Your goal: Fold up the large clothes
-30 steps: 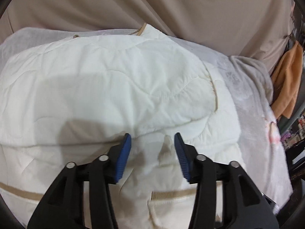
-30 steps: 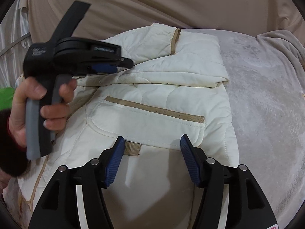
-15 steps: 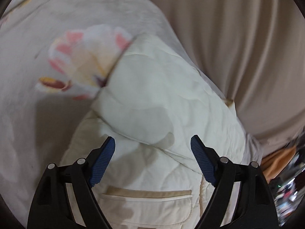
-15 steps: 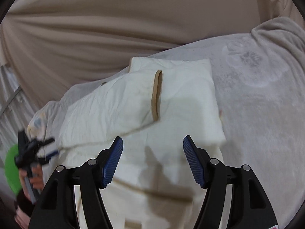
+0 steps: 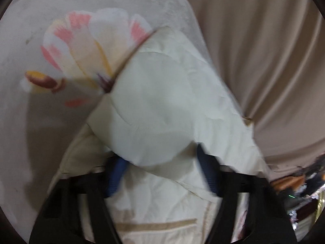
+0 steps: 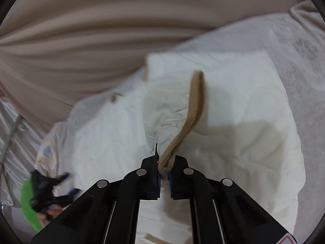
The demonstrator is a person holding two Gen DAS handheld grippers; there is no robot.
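Note:
A cream quilted jacket (image 5: 162,109) with tan trim lies on a bed. In the left wrist view my left gripper (image 5: 162,172) is open, its blue pads on either side of a folded edge of the jacket that drapes over the tips. In the right wrist view my right gripper (image 6: 164,172) is shut on the jacket's tan-trimmed cuff (image 6: 195,105), pinching the trim and lifting the fabric. The rest of the jacket (image 6: 233,126) spreads beyond. The left gripper (image 6: 48,193) shows blurred at the lower left.
A pale fleece blanket (image 5: 81,40) with a pink flower print covers the bed. A beige curtain (image 5: 264,61) hangs behind; it also shows in the right wrist view (image 6: 101,30). Cluttered shelves (image 5: 300,191) stand at the right.
My right gripper has closed on the tan-trimmed cuff and raised it. My left gripper has pushed forward, so the jacket's folded edge now lies over its open pads.

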